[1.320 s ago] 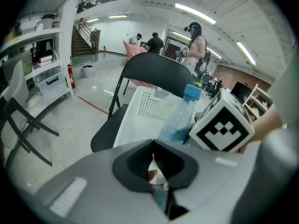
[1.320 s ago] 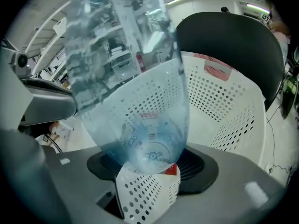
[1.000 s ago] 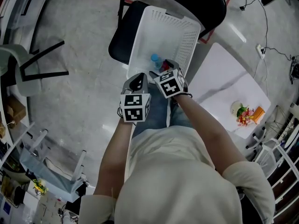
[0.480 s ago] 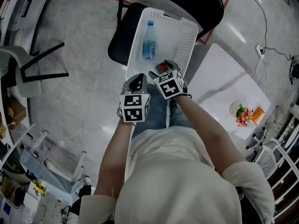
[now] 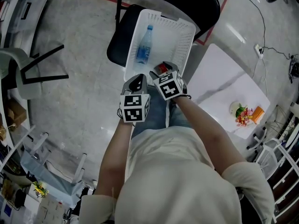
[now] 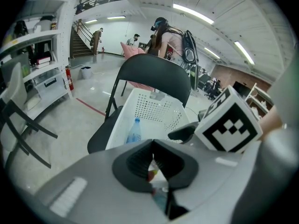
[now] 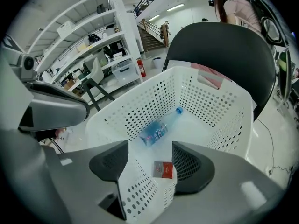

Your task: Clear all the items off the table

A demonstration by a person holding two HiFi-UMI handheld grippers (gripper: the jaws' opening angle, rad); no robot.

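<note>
A white perforated basket (image 5: 183, 36) sits on a black chair (image 5: 117, 43). A clear water bottle (image 5: 144, 50) with a blue label lies inside it, also seen in the right gripper view (image 7: 159, 129). A small red-and-white packet (image 7: 163, 170) lies on the basket floor near the front wall. My right gripper (image 5: 161, 70) hangs over the basket's near rim. Its jaws have just been closing but still stand open (image 7: 150, 149), and nothing is pressed between them. My left gripper (image 5: 135, 84) is beside it, outside the basket, with its pads meeting (image 6: 152, 146).
A white table (image 5: 219, 78) stands to the right, with a flower bunch and an orange item (image 5: 244, 114) at its far corner. Grey chairs and a rack stand at the left. Cables run along the floor at top right. People stand in the background.
The bottle left the spot by the right gripper, slid to the basket's far end, then came back a little and now lies at the left side. Both grippers stayed put.
</note>
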